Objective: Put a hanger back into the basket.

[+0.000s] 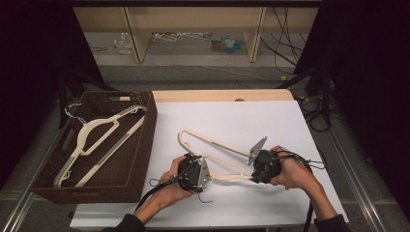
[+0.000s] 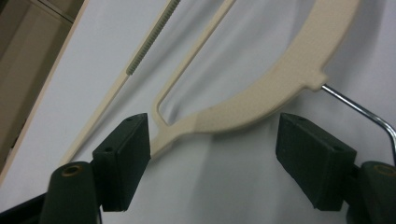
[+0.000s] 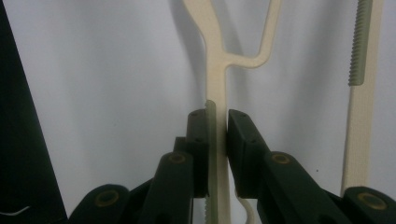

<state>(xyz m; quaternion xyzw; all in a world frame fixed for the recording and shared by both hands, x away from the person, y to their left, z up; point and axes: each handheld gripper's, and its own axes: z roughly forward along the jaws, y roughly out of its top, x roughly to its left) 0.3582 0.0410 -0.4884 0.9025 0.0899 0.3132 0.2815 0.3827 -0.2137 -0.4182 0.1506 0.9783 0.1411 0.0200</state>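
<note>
Fingers of the left gripper [image 1: 193,173] stand wide apart, seen clearly in the left gripper view [image 2: 212,158], where the two black pads straddle the neck end of a cream plastic hanger [image 2: 261,100] without pressing on it; the left pad sits just beside the hanger's shoulder and the right pad is apart from it. A chrome hook [image 2: 362,114] leaves the hanger's neck and runs off to the right in that view.

Far left on the desk, a dark brown woven basket [image 1: 138,159] holds another cream hanger [image 1: 94,140], lying slantwise with its wire hook toward the basket's far left corner.

At the near middle of the desk [image 1: 232,208], which is covered in white, the person's left hand [image 1: 169,188] grips the left gripper over the hanger's [image 1: 212,150] neck. This hanger lies flat on the white sheet, its long bar slanting from the far left to the near right.

To the right, the right hand [image 1: 295,174] carries the right gripper [image 1: 256,175], which meets the hanger's right end. In the right gripper view the fingers [image 3: 217,140] are clamped together on a thin cream arm of the hanger [image 3: 216,70], pads pressing it from both sides, while its ridged bar [image 3: 362,93] runs alongside at the right.
</note>
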